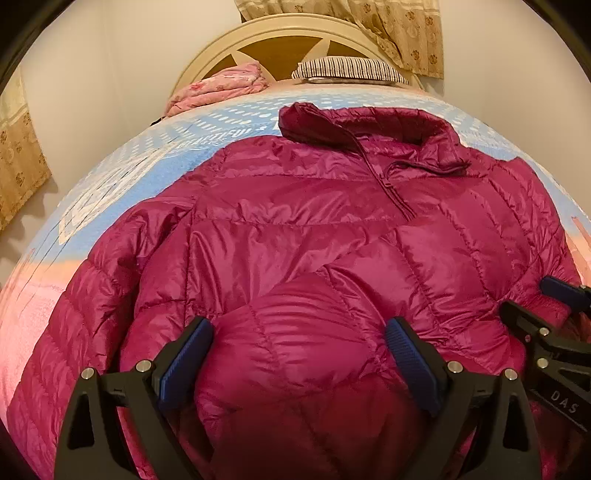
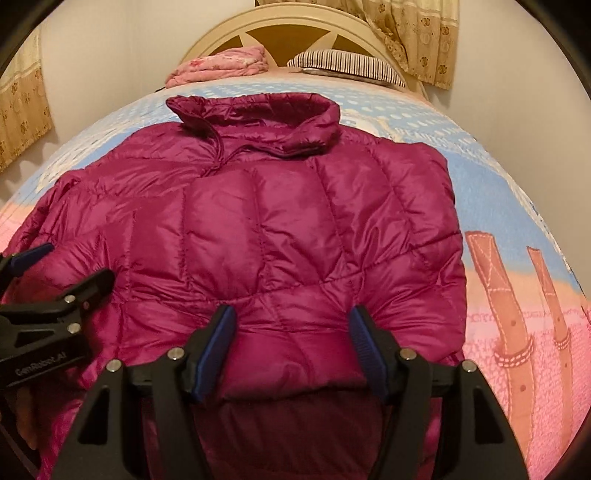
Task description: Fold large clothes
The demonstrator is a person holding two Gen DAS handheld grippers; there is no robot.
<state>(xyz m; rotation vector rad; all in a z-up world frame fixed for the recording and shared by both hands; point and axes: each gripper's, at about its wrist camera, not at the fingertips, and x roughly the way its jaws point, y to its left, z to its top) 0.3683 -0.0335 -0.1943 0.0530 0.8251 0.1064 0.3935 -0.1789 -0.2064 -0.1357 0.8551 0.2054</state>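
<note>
A magenta puffer jacket (image 2: 280,229) is spread on the bed (image 2: 517,295), collar toward the headboard (image 1: 280,40). Its near hem is straddled by the left gripper (image 1: 299,343) and right gripper (image 2: 291,332), both spread wide, nothing pinched.

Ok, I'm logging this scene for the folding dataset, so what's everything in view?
puffer jacket: one, magenta, spread on the bed, collar toward the headboard
blanket: one, blue and pink patterned, covering the bed under the jacket
folded quilt: one, pink floral, at the head of the bed, left
striped pillow: one, dark and white stripes, at the head of the bed, right
headboard: one, cream, arched, against the wall
curtains: beige patterned, upper right and far left
left gripper: black with blue pads, open, over the jacket's near end
right gripper: black with blue pads, open, at the hem
</note>
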